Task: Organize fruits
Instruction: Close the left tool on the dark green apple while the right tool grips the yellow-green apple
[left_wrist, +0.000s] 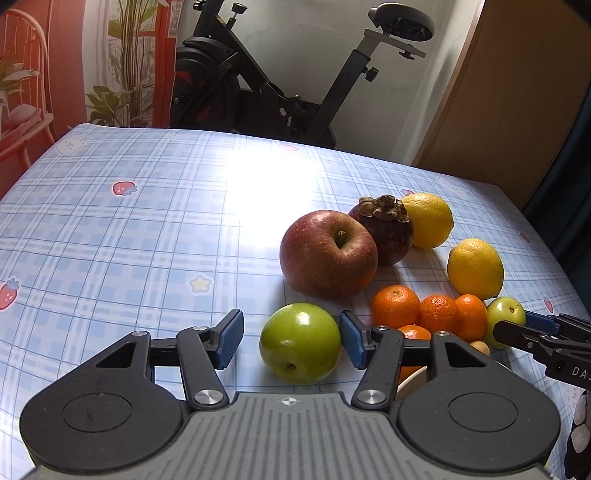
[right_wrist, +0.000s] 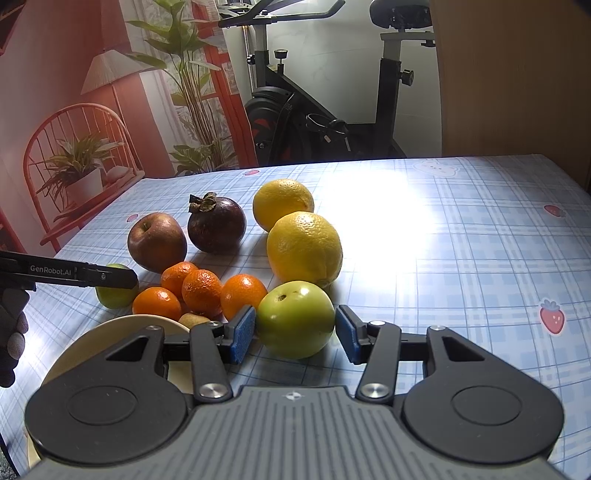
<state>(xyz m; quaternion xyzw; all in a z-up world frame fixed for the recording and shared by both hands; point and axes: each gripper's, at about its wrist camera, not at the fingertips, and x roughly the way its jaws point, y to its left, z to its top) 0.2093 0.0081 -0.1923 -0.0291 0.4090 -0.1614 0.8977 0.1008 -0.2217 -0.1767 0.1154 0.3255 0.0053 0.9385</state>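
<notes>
Fruit lies on a blue checked tablecloth (left_wrist: 147, 229). My left gripper (left_wrist: 291, 339) is open around a green apple (left_wrist: 300, 343); the apple touches the right pad, with a gap at the left pad. My right gripper (right_wrist: 295, 334) is open around a second green apple (right_wrist: 295, 319), pads close to both sides. Beyond lie a red apple (left_wrist: 328, 253), a dark mangosteen (left_wrist: 386, 230), two lemons (left_wrist: 430, 219) (left_wrist: 475, 268) and several tangerines (left_wrist: 395, 306). In the right wrist view they are the red apple (right_wrist: 157, 242), mangosteen (right_wrist: 217, 224), lemons (right_wrist: 304, 249) and tangerines (right_wrist: 202, 293).
A cream plate (right_wrist: 110, 332) sits at the near left of the right wrist view, with a small brownish fruit (right_wrist: 192, 319) at its rim. An exercise bike (left_wrist: 258, 81) and a wooden panel (left_wrist: 517, 92) stand beyond the table's far edge.
</notes>
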